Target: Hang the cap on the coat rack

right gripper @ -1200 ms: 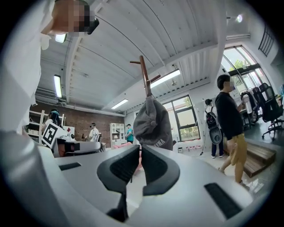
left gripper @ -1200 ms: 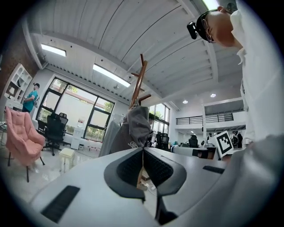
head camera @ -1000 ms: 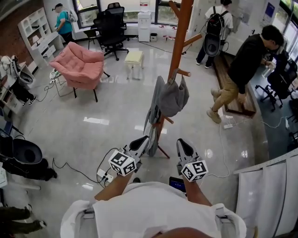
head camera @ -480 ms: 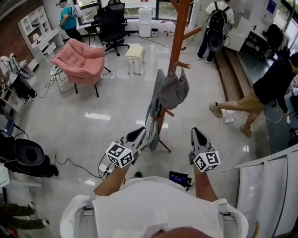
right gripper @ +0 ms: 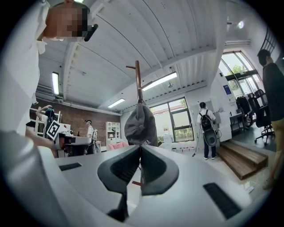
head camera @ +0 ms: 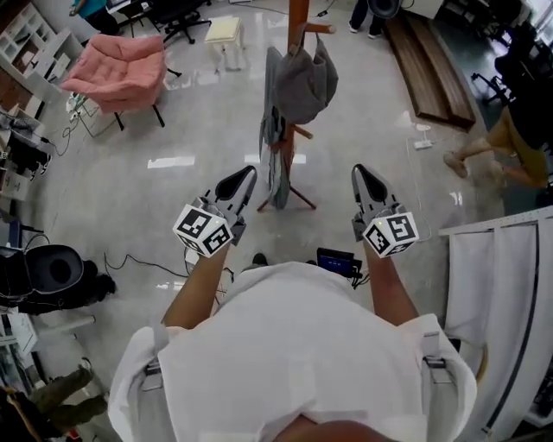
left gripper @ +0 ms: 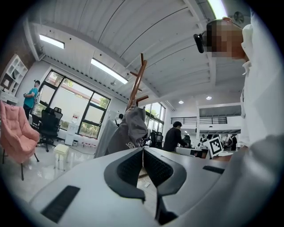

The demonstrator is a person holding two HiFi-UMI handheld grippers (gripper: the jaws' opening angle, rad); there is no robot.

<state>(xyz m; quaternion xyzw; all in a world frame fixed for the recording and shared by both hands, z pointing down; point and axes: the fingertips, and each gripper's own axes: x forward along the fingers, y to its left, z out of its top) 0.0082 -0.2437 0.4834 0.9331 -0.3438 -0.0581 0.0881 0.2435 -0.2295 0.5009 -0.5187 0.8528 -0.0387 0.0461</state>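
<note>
Head view: the grey cap (head camera: 304,82) is hanging on a peg of the wooden coat rack (head camera: 298,15), right beside a grey garment (head camera: 273,147); left gripper (head camera: 245,173) and right gripper (head camera: 359,173) sit well apart from it, jaws pressed together on nothing; pink armchair (head camera: 117,73) off left.

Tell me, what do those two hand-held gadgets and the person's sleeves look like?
The left gripper and right gripper match: pale grey bodies tapering to pointed jaws lined with black ribbed pads. Each carries a white cube printed with black square markers. The person wears a white short-sleeved top.
</note>
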